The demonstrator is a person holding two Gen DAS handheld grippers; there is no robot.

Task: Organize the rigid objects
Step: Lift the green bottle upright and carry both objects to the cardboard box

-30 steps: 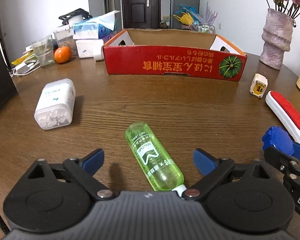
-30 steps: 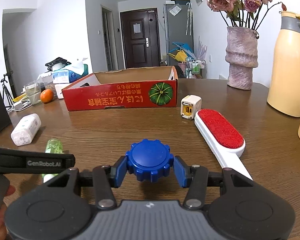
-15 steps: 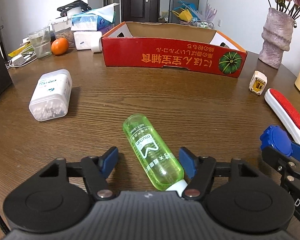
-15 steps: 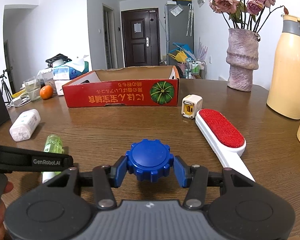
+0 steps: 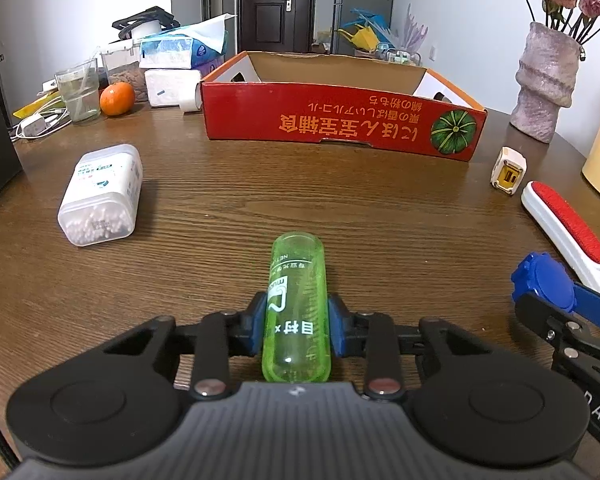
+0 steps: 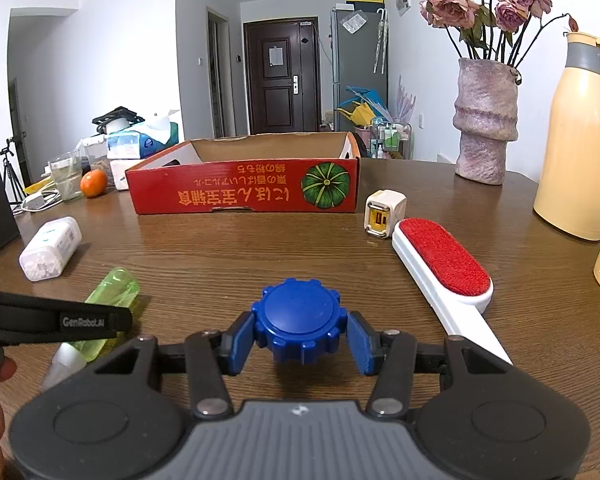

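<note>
Green bottle (image 5: 296, 308) clamped in left gripper (image 5: 297, 330), blue cap (image 6: 299, 325) in right gripper (image 6: 300, 340), wooden table (image 5: 220, 208), dark door (image 6: 281, 80) behind.

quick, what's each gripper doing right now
Left gripper: closed on the green bottle.
Right gripper: closed on the blue gear-shaped knob.

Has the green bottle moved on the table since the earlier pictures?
Yes. The green bottle lay slanted to the red box; now it points straight toward it, clamped in the left gripper.
</note>
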